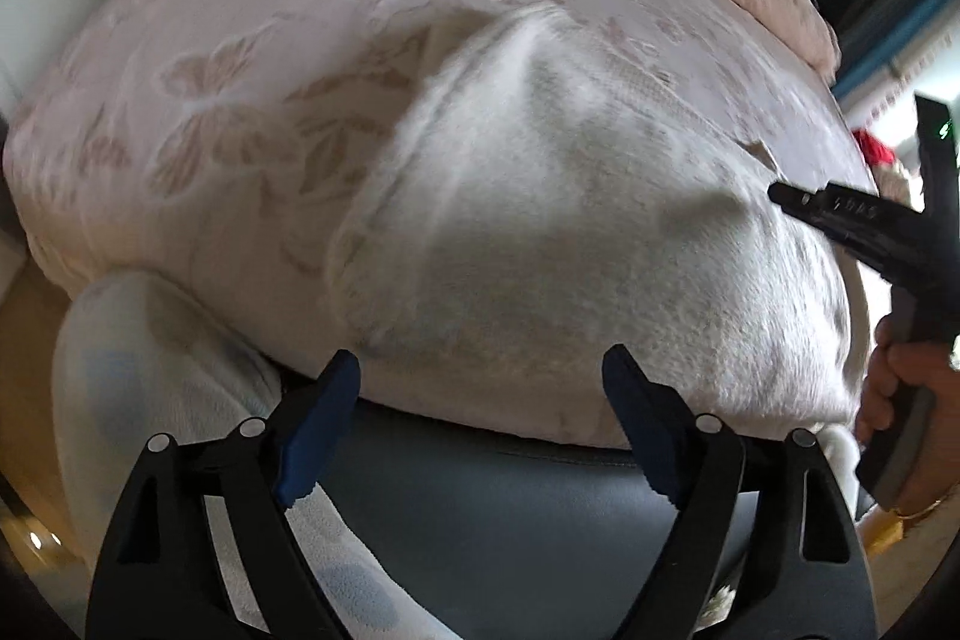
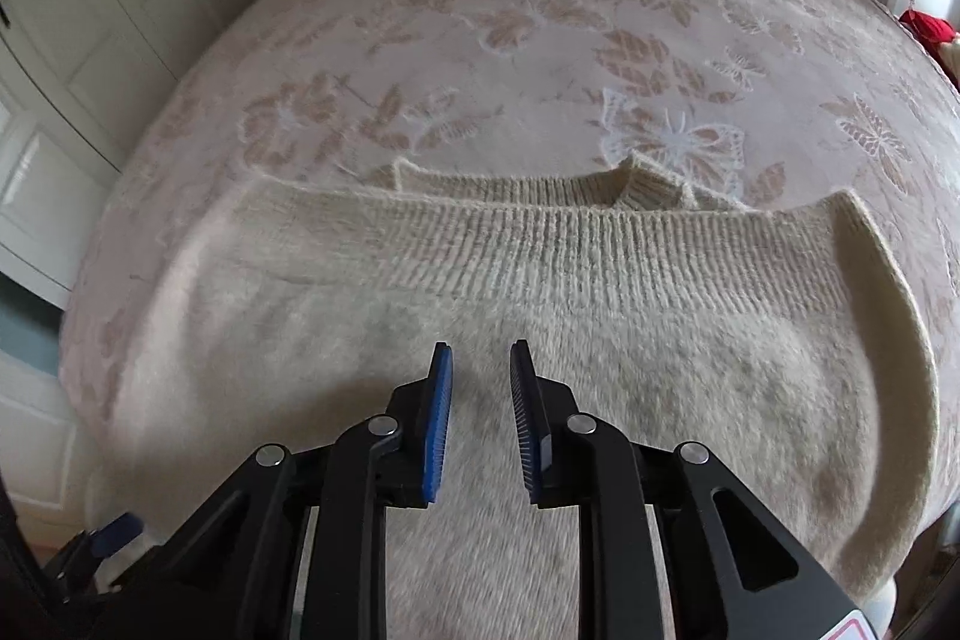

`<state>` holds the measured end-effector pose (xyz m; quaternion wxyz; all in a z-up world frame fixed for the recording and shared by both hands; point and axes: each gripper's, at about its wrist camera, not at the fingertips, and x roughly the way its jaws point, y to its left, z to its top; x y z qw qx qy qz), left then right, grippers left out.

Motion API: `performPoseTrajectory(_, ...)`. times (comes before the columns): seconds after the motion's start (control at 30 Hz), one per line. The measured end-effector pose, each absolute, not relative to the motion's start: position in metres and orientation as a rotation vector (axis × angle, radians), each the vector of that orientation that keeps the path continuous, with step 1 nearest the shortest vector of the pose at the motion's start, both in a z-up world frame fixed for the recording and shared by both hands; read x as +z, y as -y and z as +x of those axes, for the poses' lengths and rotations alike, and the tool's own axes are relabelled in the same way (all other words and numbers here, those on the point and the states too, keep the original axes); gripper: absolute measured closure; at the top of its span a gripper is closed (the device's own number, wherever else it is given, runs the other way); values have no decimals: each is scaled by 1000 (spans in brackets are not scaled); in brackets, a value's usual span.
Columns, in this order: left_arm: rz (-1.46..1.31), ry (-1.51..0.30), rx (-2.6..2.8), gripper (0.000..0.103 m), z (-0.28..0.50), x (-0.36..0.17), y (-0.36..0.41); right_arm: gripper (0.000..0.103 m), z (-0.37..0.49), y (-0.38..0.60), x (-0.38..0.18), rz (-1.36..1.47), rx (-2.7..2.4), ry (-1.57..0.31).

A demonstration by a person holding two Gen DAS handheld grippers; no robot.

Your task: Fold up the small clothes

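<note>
Though blurred, fuzzy cream sweater [image 2: 540, 340], ribbed hem.

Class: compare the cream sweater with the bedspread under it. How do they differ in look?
The sweater is plain cream; the bedspread is pinkish with flowers and butterflies. The sweater is fuzzy knit with a ribbed band; the bedspread looks flatter. Both are pale, soft fabrics.
</note>
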<state>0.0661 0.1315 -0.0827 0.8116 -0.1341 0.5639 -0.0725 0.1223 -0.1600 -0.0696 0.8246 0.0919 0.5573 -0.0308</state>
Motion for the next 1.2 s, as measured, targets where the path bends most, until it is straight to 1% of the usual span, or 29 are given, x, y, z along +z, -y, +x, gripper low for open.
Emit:
performPoseTrajectory(0.13, -382, -1201, -155, 22, 67, -85, -146, 85, 139, 156, -101, 160, -78, -1254)
performPoseTrajectory(0.17, -414, -1193, -155, 18, 68, -86, -149, 85, 141, 155, -104, 151, -80, -1250)
performPoseTrajectory(0.2, -435, -1187, -151, 17, 70, -88, -152, 85, 145, 154, -107, 143, -83, -1250)
performPoseTrajectory(0.5, -686, -1173, -65, 16, 102, -127, -169, 84, 155, 151, -118, 108, -76, -1247)
performPoseTrajectory(0.53, -674, -1167, -62, 18, 104, -126, -167, 84, 155, 150, -119, 107, -76, -1245)
performPoseTrajectory(0.57, -634, -1158, -63, 36, 107, -122, -163, 84, 155, 150, -119, 107, -75, -1241)
performPoseTrajectory(0.6, -599, -1144, -95, 69, 110, -117, -158, 84, 154, 151, -119, 111, -72, -1237)
performPoseTrajectory(0.63, -576, -1145, -133, 76, 113, -112, -153, 84, 154, 152, -118, 116, -69, -1233)
performPoseTrajectory(0.67, -565, -1137, -152, 79, 114, -104, -149, 84, 153, 153, -118, 130, -63, -1227)
performPoseTrajectory(0.77, -518, -1033, -215, 82, 112, -60, -134, 84, 150, 160, -117, 181, -44, -1213)
performPoseTrajectory(0.9, -383, -900, -384, 83, 105, 18, -75, 83, 139, 175, -99, 283, -12, -1181)
performPoseTrajectory(0.97, -304, -859, -486, 83, 96, 47, -32, 78, 121, 190, -82, 352, 3, -1135)
performPoseTrajectory(1.0, -270, -847, -531, 83, 90, 57, -13, 73, 105, 202, -71, 379, 3, -1101)
performPoseTrajectory(1.03, -236, -839, -572, 83, 84, 62, 7, 70, 93, 213, -63, 399, 1, -1077)
performPoseTrajectory(1.1, -159, -842, -647, 83, 73, 63, 55, 68, 61, 242, -49, 437, -21, -1037)
performPoseTrajectory(1.17, -100, -869, -689, 81, 61, 48, 97, 68, 28, 276, -38, 463, -64, -1008)
performPoseTrajectory(1.2, -68, -885, -707, 77, 56, 35, 116, 67, 11, 293, -33, 468, -94, -998)
